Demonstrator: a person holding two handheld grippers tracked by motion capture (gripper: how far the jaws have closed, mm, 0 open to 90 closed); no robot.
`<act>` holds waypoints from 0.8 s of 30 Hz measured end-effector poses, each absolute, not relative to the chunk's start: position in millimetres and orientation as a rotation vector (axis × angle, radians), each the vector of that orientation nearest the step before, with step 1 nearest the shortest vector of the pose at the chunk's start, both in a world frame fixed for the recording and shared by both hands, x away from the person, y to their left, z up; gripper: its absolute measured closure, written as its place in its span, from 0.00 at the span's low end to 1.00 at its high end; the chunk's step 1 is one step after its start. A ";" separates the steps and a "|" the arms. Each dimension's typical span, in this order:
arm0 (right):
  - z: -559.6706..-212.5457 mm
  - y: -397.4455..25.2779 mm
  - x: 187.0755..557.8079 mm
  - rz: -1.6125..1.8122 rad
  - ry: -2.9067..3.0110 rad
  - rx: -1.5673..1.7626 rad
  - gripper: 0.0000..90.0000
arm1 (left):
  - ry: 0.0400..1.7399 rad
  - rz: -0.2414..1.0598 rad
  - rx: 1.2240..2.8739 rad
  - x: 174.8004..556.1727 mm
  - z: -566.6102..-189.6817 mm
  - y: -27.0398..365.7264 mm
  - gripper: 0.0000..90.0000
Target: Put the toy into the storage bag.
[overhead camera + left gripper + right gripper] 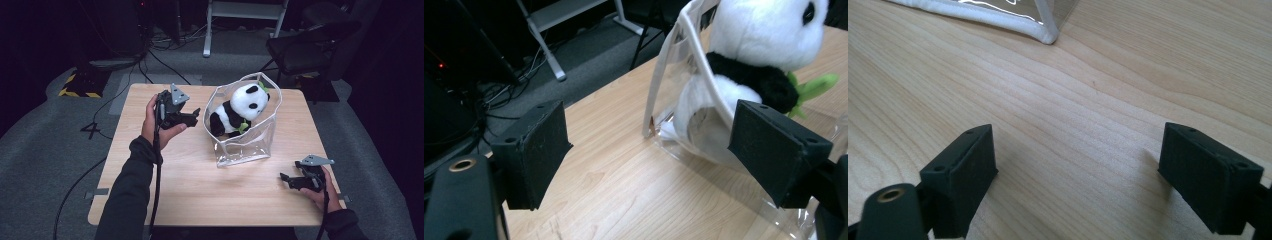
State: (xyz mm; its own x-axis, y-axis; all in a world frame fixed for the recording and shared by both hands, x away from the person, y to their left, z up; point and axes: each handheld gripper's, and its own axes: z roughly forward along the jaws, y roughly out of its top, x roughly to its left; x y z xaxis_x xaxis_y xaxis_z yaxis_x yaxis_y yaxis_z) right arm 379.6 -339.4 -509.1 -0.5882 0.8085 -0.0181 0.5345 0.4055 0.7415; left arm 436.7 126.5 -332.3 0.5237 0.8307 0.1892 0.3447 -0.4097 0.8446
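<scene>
A black-and-white panda plush point(240, 109) sits inside a clear plastic bag with white trim point(246, 145) at the middle of the wooden table point(165, 170). My left gripper point(194, 114) hovers just left of the bag, open, nothing between its jaws. In the left gripper view the panda point(754, 50) and the bag's white edge point(664, 80) lie ahead between the open jaws point(649, 155). My right gripper point(284, 178) rests low near the table's front right, open and holding nothing. The bag's corner point(1045, 32) lies ahead in the right gripper view, beyond the open jaws point(1078, 172).
A dark chair point(310, 47) and a white frame leg point(207, 30) stand on the grey floor behind the table. Cables point(160, 55) run across the floor at the back left. A yellow-and-black striped base point(80, 82) sits far left.
</scene>
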 end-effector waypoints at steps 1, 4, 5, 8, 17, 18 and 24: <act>-509.2 -339.4 379.6 1.004 2.292 1.154 0.17 | 0.959 0.790 1.982 436.6 -333.5 127.9 0.18; -509.2 -339.4 379.6 1.005 2.292 1.154 0.17 | 0.968 0.791 1.996 436.1 -337.4 131.8 0.18; -509.2 -339.4 379.6 1.005 2.292 1.154 0.17 | 0.977 0.793 1.996 435.9 -339.2 133.2 0.18; -509.2 -339.4 379.6 1.005 2.292 1.154 0.17 | 0.990 0.793 1.999 435.5 -342.8 136.6 0.18; -509.2 -339.4 379.6 1.005 2.292 1.155 0.17 | 1.015 0.792 2.028 433.3 -355.9 145.3 0.18; -509.2 -339.4 379.6 1.005 2.292 1.155 0.17 | 1.018 0.791 2.025 433.1 -357.9 146.1 0.18; -509.2 -339.4 379.6 1.004 2.292 1.154 0.17 | 1.043 0.776 2.046 432.1 -368.0 152.0 0.18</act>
